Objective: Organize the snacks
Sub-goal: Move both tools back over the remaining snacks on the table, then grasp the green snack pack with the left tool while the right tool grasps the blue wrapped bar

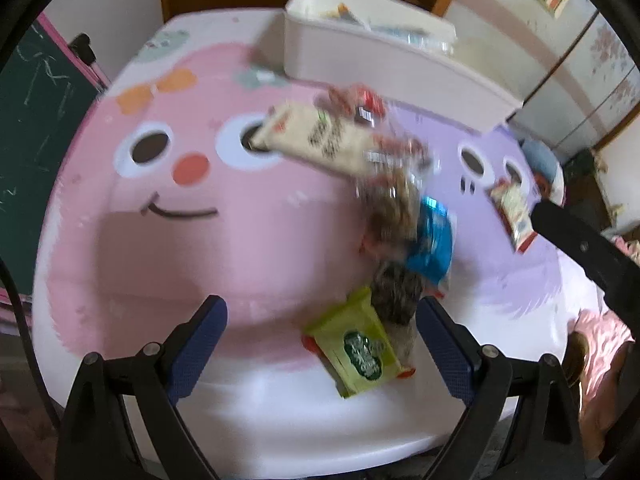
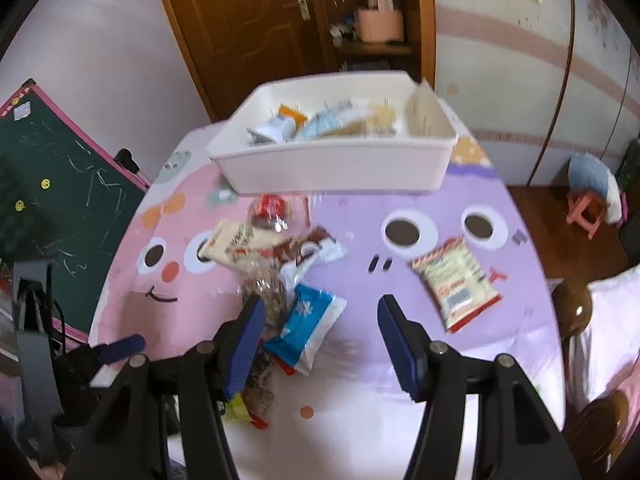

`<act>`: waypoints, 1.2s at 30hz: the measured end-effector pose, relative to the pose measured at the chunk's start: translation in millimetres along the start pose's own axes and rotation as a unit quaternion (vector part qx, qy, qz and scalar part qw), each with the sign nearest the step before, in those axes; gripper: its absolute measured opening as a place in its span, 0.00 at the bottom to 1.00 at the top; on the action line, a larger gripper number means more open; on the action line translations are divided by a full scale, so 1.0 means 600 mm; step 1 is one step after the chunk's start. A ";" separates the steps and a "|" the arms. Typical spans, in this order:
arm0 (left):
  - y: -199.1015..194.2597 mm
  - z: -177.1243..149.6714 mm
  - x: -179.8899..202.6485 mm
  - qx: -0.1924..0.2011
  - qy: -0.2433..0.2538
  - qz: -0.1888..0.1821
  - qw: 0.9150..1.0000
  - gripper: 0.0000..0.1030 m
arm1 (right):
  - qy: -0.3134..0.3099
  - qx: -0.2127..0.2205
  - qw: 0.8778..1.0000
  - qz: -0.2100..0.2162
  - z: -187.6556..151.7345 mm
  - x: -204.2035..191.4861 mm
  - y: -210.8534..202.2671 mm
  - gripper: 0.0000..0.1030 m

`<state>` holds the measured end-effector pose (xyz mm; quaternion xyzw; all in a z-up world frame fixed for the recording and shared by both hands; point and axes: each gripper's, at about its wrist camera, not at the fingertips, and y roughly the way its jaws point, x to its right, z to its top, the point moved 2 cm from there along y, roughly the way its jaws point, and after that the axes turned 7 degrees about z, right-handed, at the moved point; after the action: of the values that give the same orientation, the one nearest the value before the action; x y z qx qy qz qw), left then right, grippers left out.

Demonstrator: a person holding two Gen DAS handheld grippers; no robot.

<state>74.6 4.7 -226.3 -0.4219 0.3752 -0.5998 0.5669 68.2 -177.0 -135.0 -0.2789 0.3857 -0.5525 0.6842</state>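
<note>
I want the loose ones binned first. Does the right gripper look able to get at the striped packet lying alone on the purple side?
Probably yes: the right gripper is open and empty, and the striped packet lies alone with nothing over it.

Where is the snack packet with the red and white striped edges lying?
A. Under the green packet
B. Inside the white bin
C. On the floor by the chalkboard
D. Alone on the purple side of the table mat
D: the striped-edge packet lies by itself on the purple half of the mat, apart from the pile of snacks and in front of the white bin.
</note>
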 end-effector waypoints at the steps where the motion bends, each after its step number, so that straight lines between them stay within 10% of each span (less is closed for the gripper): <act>1: 0.008 -0.005 0.004 -0.007 0.004 0.004 1.000 0.92 | 0.004 -0.005 1.000 0.003 -0.003 0.002 0.008 0.57; 9: 0.056 -0.022 0.004 -0.069 0.006 0.015 0.997 0.92 | 0.030 -0.052 0.998 0.012 -0.016 0.015 0.077 0.57; 22: 0.056 -0.042 0.039 -0.063 0.054 0.048 0.995 0.86 | 0.022 -0.117 0.993 0.009 -0.034 -0.002 0.157 0.57; 32: 0.045 -0.028 0.029 -0.021 0.060 0.036 0.997 0.13 | -0.011 -0.116 0.993 -0.014 -0.047 -0.005 0.161 0.30; 36: 0.046 -0.025 0.005 -0.021 0.033 0.004 0.999 0.10 | -0.013 -0.110 0.994 -0.013 -0.054 0.000 0.150 0.26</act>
<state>70.5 -0.5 -257.3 -0.4123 0.4077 -0.6030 0.5479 89.8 -154.5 -225.1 -0.3650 0.4313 -0.5121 0.6469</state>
